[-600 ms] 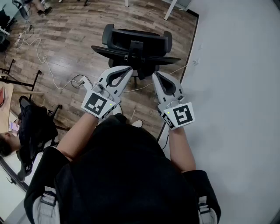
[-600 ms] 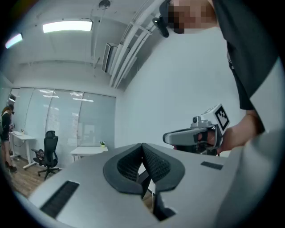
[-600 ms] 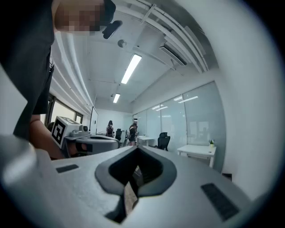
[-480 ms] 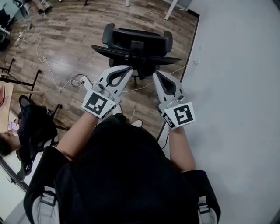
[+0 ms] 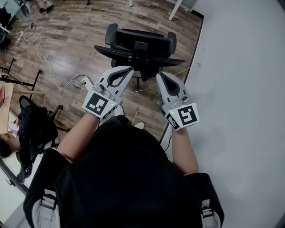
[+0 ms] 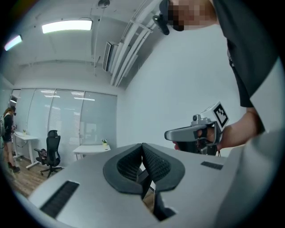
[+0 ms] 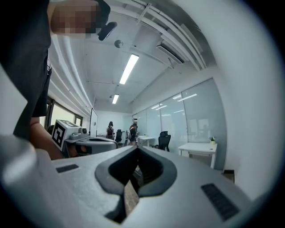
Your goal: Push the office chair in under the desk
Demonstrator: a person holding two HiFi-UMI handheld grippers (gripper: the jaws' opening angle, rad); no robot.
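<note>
A black office chair (image 5: 138,46) stands on the wooden floor ahead of me, its backrest turned toward me. Both grippers are held out in front of my chest, pointing at it and a little short of the backrest. My left gripper (image 5: 129,69) is shut with nothing between its jaws, and its pads meet in the left gripper view (image 6: 142,153). My right gripper (image 5: 159,75) is also shut and empty (image 7: 136,153). Each gripper shows in the other's view: the right gripper (image 6: 196,133) and the left gripper (image 7: 84,142). No desk top is in view beside the chair.
A white wall (image 5: 240,89) runs along the right. White cables (image 5: 42,60) and a power strip (image 5: 82,82) lie on the floor at left. A black bag (image 5: 35,129) sits lower left. A white desk leg (image 5: 174,9) shows at the top. Distant people (image 7: 110,130) stand among other desks.
Hardly anything: both grippers stay shut and keep their place in front of the chair, and the chair has not moved.
</note>
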